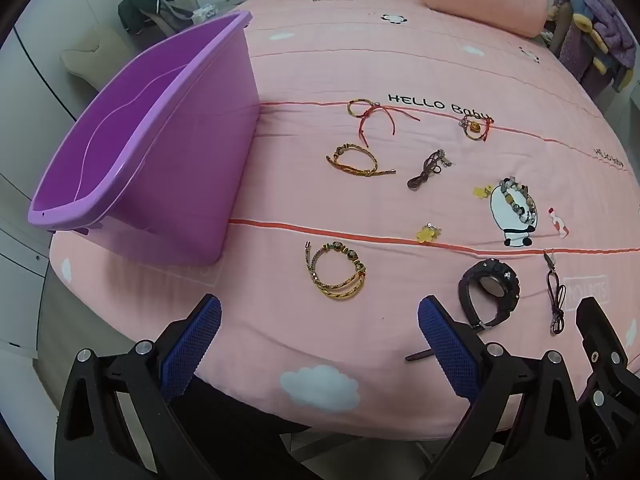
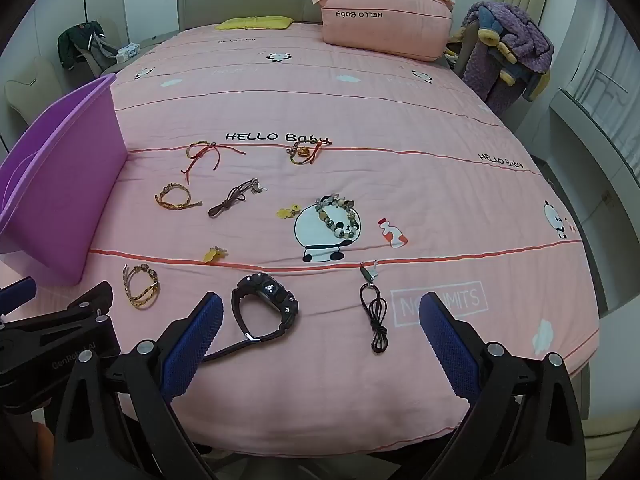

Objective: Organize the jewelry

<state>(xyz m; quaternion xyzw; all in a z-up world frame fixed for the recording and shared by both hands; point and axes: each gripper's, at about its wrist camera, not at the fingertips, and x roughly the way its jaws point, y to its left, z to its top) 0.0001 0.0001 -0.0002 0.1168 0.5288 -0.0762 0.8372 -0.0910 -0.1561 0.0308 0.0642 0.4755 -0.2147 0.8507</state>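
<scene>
Jewelry lies scattered on a pink bed cover (image 1: 280, 184). A gold braided bracelet (image 1: 336, 274) lies just ahead of my open, empty left gripper (image 1: 320, 320). A black watch (image 2: 264, 308) and a black cord necklace (image 2: 374, 316) lie between the fingers of my open, empty right gripper (image 2: 320, 320). The watch (image 1: 490, 290) also shows in the left wrist view. Farther off are a beaded bracelet (image 2: 338, 216), a brown cord (image 2: 236, 198), a red string bracelet (image 2: 204, 156) and another gold bracelet (image 2: 174, 196). A purple bin (image 1: 132, 140) stands empty on the left.
A pink pillow (image 2: 384, 24) and a yellow cloth (image 2: 254, 22) lie at the head of the bed. Two small yellow flower charms (image 2: 290, 211) lie mid-bed. A chair with purple clothes (image 2: 508, 56) stands right of the bed. The bed's near edge is just below both grippers.
</scene>
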